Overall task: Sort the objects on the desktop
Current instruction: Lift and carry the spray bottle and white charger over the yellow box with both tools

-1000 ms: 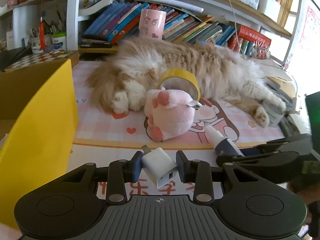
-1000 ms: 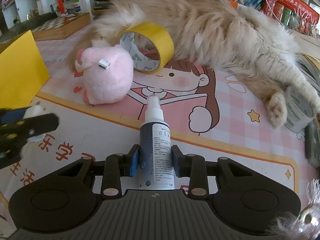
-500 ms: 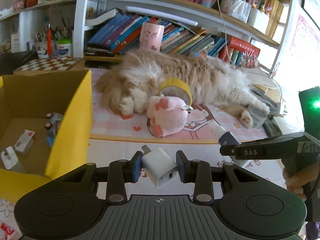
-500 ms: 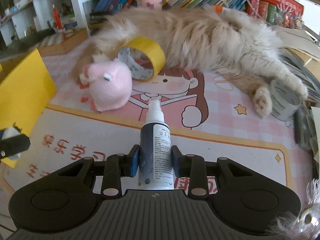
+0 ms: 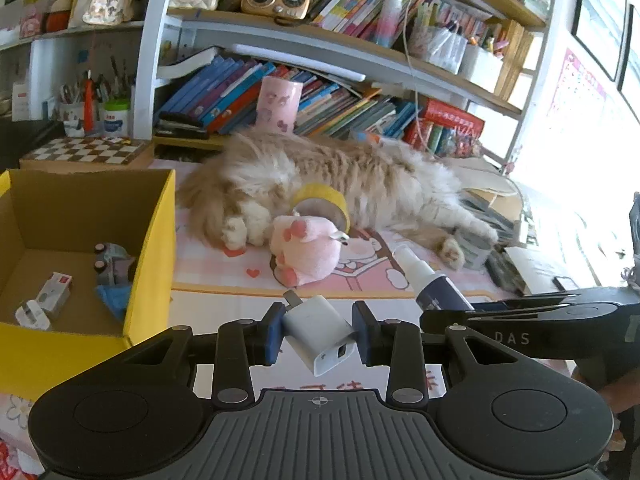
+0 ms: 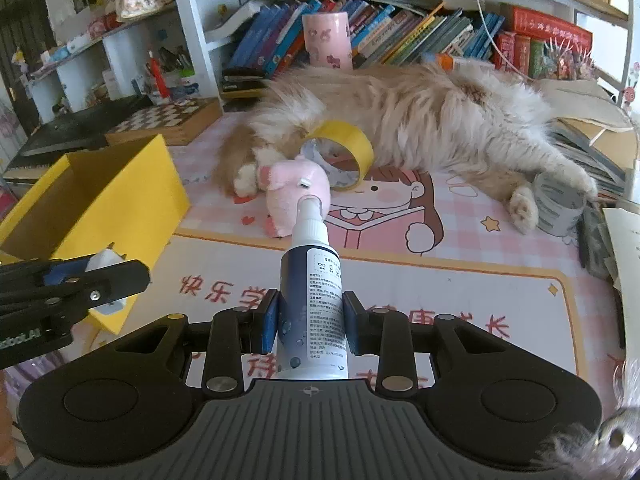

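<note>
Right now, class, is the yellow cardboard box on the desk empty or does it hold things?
Not empty. The yellow cardboard box stands open-topped, with several small items lying on its floor.

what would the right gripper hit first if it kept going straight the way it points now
Probably the pink plush: the spray bottle held in the right gripper points its nozzle right at it. Depth is unclear, and since the gripper tilts down it might meet the mat first.

1. Charger (image 5: pixel 318 330): smooth white plastic, faintly glossy.
2. Spray bottle (image 6: pixel 312 308): glossy plastic with a paper label.
3. Box (image 5: pixel 152 248): matt cardboard, yellow outside.
4. Plush toy (image 5: pixel 306 250): soft pink cloth.
5. Tape roll (image 6: pixel 348 144): shiny yellow.
</note>
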{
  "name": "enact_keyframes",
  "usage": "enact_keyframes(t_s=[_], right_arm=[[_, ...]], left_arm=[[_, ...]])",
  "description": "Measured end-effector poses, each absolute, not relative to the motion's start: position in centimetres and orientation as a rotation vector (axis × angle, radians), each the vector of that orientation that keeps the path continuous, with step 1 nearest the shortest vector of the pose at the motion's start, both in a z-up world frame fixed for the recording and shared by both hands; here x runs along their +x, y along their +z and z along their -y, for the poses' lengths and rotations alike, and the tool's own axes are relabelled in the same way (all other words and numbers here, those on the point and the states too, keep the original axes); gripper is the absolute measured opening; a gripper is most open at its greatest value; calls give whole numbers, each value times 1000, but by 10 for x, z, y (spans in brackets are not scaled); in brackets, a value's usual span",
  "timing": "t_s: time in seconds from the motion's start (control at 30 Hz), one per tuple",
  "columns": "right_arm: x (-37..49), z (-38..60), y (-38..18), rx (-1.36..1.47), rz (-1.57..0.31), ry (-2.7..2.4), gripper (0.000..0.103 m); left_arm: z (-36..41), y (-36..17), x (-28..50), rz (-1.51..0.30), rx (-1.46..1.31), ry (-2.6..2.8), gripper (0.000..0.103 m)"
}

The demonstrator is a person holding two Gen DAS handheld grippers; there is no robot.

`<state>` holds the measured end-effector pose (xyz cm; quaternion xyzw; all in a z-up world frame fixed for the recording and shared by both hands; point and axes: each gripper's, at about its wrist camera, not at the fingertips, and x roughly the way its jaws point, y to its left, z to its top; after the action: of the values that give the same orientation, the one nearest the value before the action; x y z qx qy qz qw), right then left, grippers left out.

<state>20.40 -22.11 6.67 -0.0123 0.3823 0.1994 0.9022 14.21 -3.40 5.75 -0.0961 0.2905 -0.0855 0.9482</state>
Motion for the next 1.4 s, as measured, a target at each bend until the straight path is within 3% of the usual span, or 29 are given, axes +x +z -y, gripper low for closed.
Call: enact_keyframes(t_s=[1.4], right_arm=[[22,157,57,120,-822,335,30]], left_arm=[[-42,57,-7,-620,-135,-267,35]])
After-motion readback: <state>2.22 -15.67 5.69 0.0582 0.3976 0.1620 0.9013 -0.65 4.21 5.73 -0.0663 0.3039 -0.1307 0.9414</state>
